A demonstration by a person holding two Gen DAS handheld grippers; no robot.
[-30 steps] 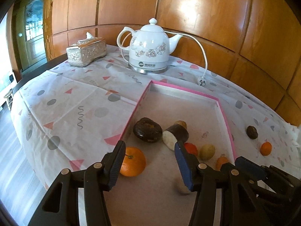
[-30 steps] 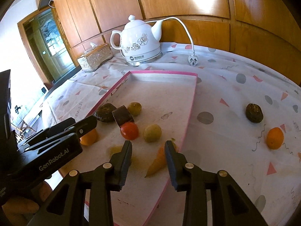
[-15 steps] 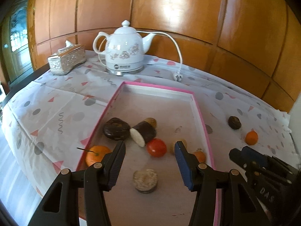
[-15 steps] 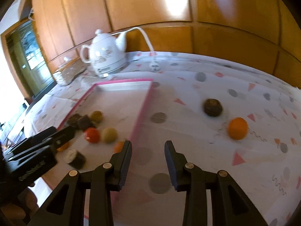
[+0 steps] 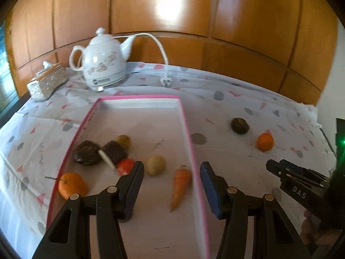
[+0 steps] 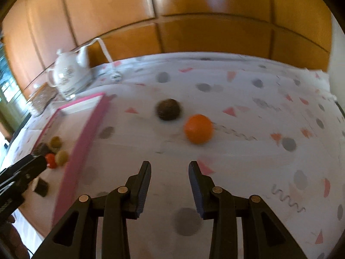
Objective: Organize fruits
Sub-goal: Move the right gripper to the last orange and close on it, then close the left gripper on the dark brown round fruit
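In the left wrist view, the left gripper (image 5: pixel 171 178) hung over the near end of the pink-rimmed tray (image 5: pixel 187 129), jaws partly apart and holding nothing. In the tray lay a carrot (image 5: pixel 180 184), a yellowish fruit (image 5: pixel 156 165), a red tomato (image 5: pixel 124 166), a stemmed orange (image 5: pixel 71 185) and some dark pieces (image 5: pixel 87 155). Two fruits were left outside on the tabletop (image 5: pixel 226 168): a dark round fruit (image 5: pixel 239 125) and a loose orange (image 5: pixel 265 142) just beside it. The right gripper (image 5: pixel 278 168) showed at the right edge, aimed their way.

In the right wrist view, the right gripper (image 6: pixel 168 172) was narrowly parted and empty, its jaws having just been opening. The loose orange (image 6: pixel 198 128) lay ahead, slightly right of its line. A good grasp would likely need wider jaws centred on the orange, closing gently so it does not roll. The dark fruit (image 6: pixel 168 109) sat close enough to be nudged. The tray wall (image 6: pixel 86 149) would have to be cleared on the carry. The kettle (image 6: pixel 70 75) and its cord stood well apart.
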